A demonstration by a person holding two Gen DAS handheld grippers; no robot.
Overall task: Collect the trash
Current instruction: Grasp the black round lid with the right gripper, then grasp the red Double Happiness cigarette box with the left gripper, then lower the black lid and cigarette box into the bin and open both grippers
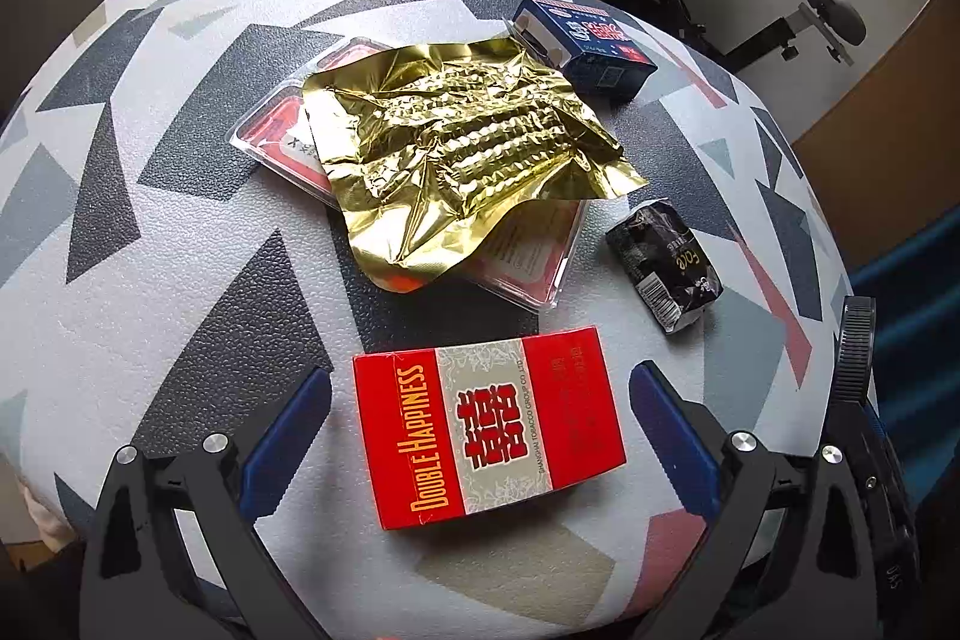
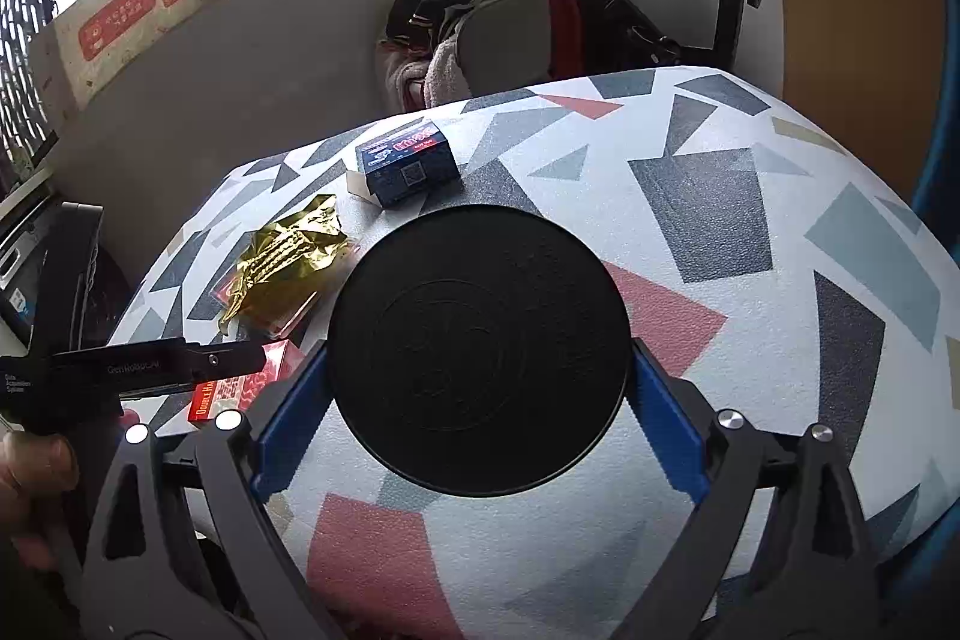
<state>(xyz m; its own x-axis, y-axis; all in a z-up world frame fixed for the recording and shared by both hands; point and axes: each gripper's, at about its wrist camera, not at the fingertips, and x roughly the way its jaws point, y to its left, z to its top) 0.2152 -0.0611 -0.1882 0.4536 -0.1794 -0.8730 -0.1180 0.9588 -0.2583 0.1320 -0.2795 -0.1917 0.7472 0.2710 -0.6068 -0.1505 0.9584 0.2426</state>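
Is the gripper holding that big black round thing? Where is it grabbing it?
Yes. The right gripper clamps the black round disc by its opposite side edges. The left gripper is open around the red box, holding nothing.

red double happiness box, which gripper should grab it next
Left. The left gripper is open with its fingers either side of the red box, nearly straddling it. The right gripper has its fingers against a black disc, so it looks occupied.
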